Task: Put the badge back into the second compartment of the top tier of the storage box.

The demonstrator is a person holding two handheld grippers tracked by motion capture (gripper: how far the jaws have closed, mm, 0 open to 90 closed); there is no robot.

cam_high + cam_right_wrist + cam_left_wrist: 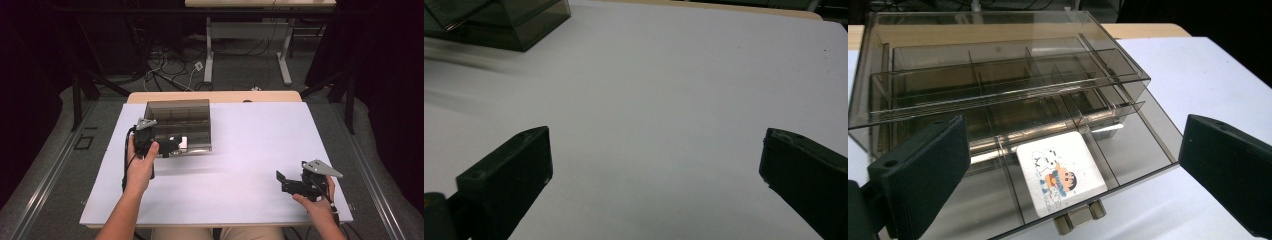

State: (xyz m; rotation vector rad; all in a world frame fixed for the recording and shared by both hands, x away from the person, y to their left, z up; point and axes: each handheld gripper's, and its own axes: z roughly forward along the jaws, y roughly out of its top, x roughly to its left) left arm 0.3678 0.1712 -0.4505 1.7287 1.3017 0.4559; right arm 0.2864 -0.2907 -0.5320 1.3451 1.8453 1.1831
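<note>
A smoky clear drawer box stands at the back left of the white table. Its bottom drawer is pulled out, and a white card with a cartoon picture lies flat in a middle compartment. The drawer's small handle sticks out at the front. My left gripper hovers just in front of that drawer, open, with nothing pressed between its pads. My right gripper is open over bare table at the front right. A corner of the box shows far off in the right gripper view.
The white tabletop reaches from the box to the right edge. Behind the table lie a wooden strip, floor cables and the white legs of another table. Dark curtains close both sides.
</note>
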